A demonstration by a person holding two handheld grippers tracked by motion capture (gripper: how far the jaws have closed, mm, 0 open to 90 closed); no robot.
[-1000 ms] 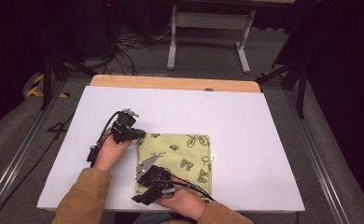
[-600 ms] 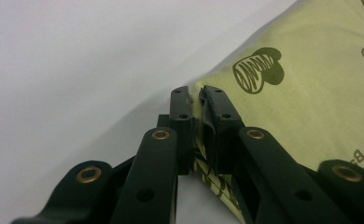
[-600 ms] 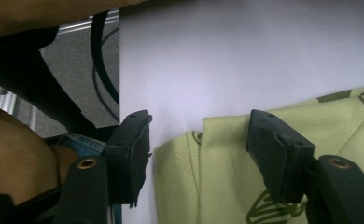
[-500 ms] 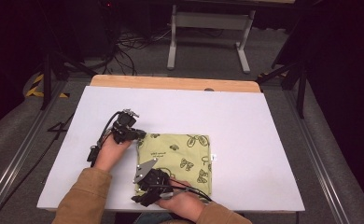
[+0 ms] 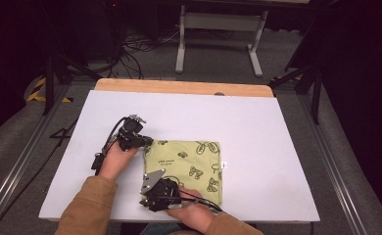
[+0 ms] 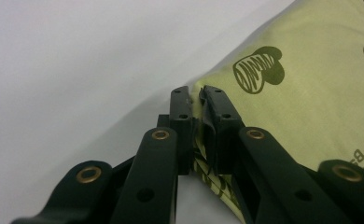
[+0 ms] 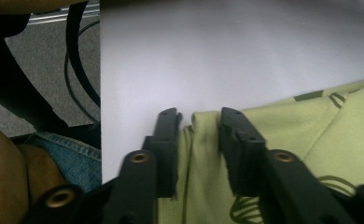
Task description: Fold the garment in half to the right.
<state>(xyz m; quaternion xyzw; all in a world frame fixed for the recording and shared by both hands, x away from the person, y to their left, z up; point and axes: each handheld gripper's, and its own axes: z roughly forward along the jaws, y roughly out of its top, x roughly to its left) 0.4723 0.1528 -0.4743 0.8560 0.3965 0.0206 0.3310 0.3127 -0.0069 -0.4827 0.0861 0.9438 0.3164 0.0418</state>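
**Cloth pinched at two corners**

Cloth (image 5: 186,169), soft, yellow-green, printed with dark doodles, lies folded flat on the matte white table (image 5: 257,122). My left gripper (image 6: 195,97) clamps one corner. My right gripper (image 7: 199,119) has just been closing around a bunched fold, which stands between the fingers.

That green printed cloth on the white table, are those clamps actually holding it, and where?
Yes. The left hand-held gripper is shut on the folded yellow-green printed cloth at its far left corner; the right hand-held gripper, jaws just closing, pinches its near left corner.
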